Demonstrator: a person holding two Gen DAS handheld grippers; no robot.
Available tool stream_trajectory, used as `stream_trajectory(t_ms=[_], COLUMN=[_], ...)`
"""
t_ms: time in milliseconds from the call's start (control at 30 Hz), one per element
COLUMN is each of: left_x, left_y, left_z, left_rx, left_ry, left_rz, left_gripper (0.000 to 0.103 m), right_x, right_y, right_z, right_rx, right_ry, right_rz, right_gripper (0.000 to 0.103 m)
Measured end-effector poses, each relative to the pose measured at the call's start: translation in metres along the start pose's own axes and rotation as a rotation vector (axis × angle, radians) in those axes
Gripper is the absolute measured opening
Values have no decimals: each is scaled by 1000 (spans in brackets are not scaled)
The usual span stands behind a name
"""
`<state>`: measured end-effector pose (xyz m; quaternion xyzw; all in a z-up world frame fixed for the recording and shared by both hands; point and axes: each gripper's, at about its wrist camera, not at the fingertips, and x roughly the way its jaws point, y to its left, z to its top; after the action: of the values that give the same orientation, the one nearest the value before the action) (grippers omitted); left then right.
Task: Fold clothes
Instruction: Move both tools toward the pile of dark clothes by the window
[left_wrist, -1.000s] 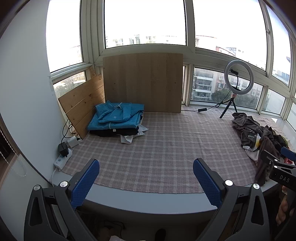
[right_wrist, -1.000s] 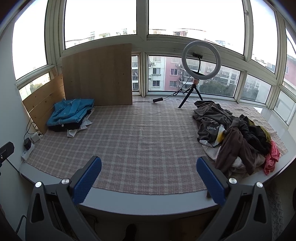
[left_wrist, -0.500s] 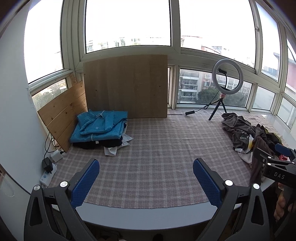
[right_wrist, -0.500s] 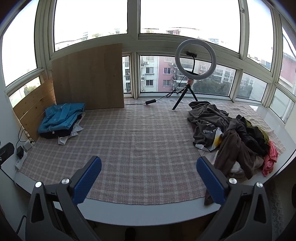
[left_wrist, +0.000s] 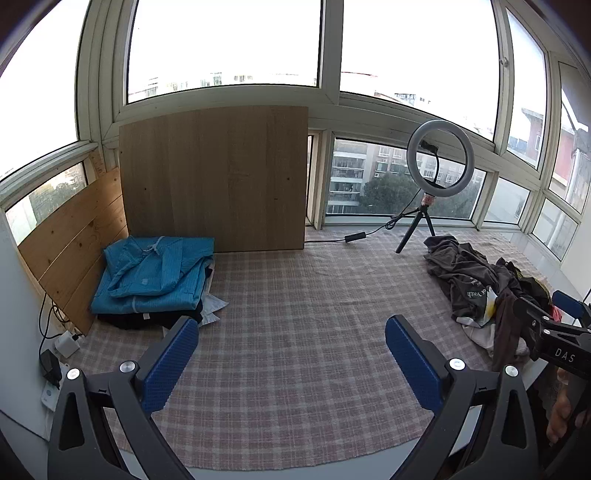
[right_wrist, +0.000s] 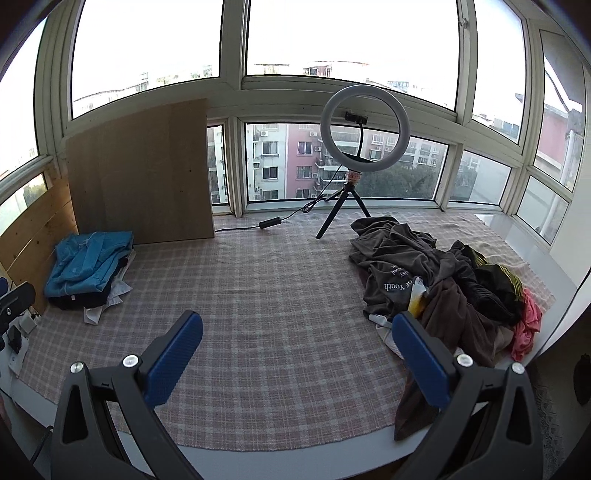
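A heap of unfolded clothes (right_wrist: 439, 280), mostly dark grey and brown with a pink piece, lies at the right of the plaid mat (right_wrist: 280, 295); the same heap (left_wrist: 476, 280) shows in the left wrist view. A folded stack topped by a blue garment (left_wrist: 155, 275) sits at the mat's left, also visible as the blue stack (right_wrist: 90, 264). My left gripper (left_wrist: 288, 360) hangs open above the mat's near part, holding nothing. My right gripper (right_wrist: 295, 354) is open too, its right finger just in front of the heap's near edge. The right gripper's body (left_wrist: 554, 332) shows at the left view's right edge.
A ring light on a tripod (right_wrist: 356, 158) stands at the back with its cable running left. A wooden board (left_wrist: 214, 177) leans on the windows behind the stack. A power strip and plugs (left_wrist: 59, 354) lie by the left wall. The platform's front edge (right_wrist: 295, 458) is close.
Both grippers have moved forward over the platform and a little rightward, so the mat and both clothes piles look nearer. Both stay open and empty.
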<state>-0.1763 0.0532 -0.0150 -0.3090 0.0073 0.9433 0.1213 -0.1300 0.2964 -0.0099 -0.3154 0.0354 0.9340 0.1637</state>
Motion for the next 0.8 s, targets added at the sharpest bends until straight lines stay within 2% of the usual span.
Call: stream_trajectory(t_ms=[300,533,733,800], left_x=[41,78,111,126], left_y=[-24,-27,-29,-33], left_z=[23,27,31,27], left_rx=[103,118,133,156], left_ry=[3,46,84,136], left_rz=[-19,-53,-82,-90], left_gripper=[102,102,102,102], right_x=[31,48,55,56], right_y=[-14,-33,-73,-91], right_z=[15,18,1,-9], right_rx=[57,132,271,318], right_ry=[15,14,1,11], right_rz=[-60,-99,-109,-130], right_gripper=[103,103,103,103])
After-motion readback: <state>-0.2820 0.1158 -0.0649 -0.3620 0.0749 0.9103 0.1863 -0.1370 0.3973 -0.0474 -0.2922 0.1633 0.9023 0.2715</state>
